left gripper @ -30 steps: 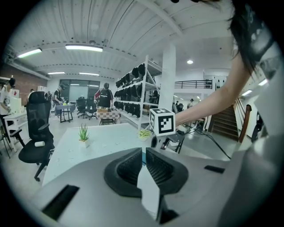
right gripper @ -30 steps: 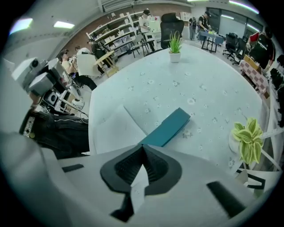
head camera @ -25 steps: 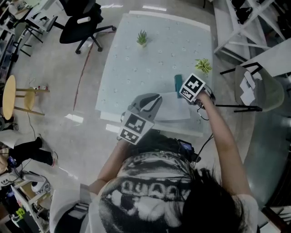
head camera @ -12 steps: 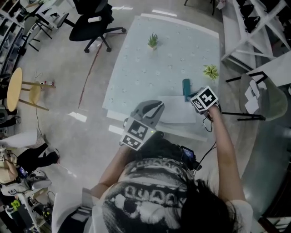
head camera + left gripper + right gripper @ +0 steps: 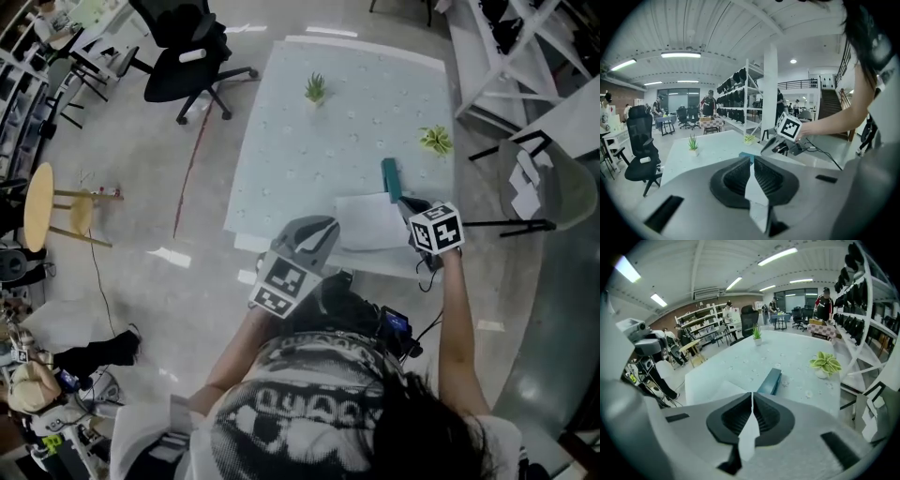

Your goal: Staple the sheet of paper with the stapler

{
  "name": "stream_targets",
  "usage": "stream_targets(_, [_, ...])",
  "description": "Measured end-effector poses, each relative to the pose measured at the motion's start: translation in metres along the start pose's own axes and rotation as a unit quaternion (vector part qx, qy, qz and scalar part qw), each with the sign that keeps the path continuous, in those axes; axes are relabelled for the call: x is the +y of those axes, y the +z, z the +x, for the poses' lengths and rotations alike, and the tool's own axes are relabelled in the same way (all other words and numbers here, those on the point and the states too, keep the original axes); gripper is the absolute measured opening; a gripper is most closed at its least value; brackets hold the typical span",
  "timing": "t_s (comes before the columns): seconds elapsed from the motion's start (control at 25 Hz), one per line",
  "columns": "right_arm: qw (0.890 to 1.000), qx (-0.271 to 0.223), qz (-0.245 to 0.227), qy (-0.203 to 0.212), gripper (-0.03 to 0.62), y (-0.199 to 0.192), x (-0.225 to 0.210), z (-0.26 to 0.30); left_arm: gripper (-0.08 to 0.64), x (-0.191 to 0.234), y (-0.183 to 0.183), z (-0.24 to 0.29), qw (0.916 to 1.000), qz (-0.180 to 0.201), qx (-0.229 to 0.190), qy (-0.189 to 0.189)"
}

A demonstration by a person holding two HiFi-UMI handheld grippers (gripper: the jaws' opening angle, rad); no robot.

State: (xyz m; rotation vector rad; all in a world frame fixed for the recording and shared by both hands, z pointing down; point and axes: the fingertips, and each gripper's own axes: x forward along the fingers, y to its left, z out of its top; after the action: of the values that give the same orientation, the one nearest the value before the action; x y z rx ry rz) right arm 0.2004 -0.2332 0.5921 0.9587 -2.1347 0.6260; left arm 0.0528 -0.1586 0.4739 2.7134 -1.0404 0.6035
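White sheet of paper [image 5: 370, 223]: flat on the near right part of the table [image 5: 300, 159], close to the near edge, far right corner just beside the stapler [image 5: 389, 178].
Teal stapler: lying on the tabletop, long axis pointing away from the person; contact with the sheet not clear.
Pots: small pot with a spiky green plant [image 5: 316, 87] near the far edge; white pot with a yellow-green leafy plant [image 5: 435, 141] by the right edge, beyond the stapler.
Right gripper [image 5: 752, 394]: jaws pressed together, nothing between them; held over the sheet's right side, tilted down toward the stapler, apart from it.
Left gripper [image 5: 753, 161]: jaws together as well, nothing gripped; tip at the sheet's left edge, touching or not cannot be told.
Tabletop: pale, dotted; wide bare stretch left of the sheet and between the two plants.
Surroundings: black office chair [image 5: 187, 56] off the far left corner, round wooden stool [image 5: 39, 206] well to the left on the floor, white shelving [image 5: 506, 47] past the right edge.
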Motion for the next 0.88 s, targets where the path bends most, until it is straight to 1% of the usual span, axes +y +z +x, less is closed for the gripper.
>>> stream_targets(0.12, [0.999, -0.041, 0.031, -0.016, -0.005, -0.001, 0.023, -0.016, 0.025, 0.001, -0.002, -0.015, 0.9999, 0.007, -0.002, -0.009])
stream_targets(0.28, [0.993, -0.086, 0.059, -0.047, -0.002, -0.007, 0.061, -0.031, 0.025, 0.001, -0.016, -0.037, 0.9997, 0.011, 0.001, -0.024])
stream_targets(0.44, [0.984, -0.129, 0.106, -0.066, -0.002, -0.014, 0.104, -0.041, 0.025, 0.002, -0.027, -0.061, 0.9991, 0.017, -0.001, -0.038])
stream_targets(0.56, [0.976, -0.149, 0.135, -0.08, -0.002, -0.025, 0.136, -0.049, 0.025, -0.004, -0.035, -0.08, 0.9984, 0.024, 0.0, -0.052])
stream_targets(0.6, [0.974, -0.154, 0.141, -0.085, -0.002, -0.029, 0.146, -0.053, 0.025, -0.007, -0.038, -0.086, 0.998, 0.026, 0.001, -0.057])
stream_targets(0.72, [0.967, -0.175, 0.159, -0.093, 0.028, -0.039, 0.178, -0.065, 0.025, -0.017, -0.047, -0.105, 0.997, 0.034, 0.001, -0.07])
stream_targets(0.88, [0.957, -0.214, 0.161, -0.107, 0.018, -0.044, 0.213, -0.082, 0.025, -0.031, -0.064, -0.128, 0.9955, 0.041, 0.003, -0.086])
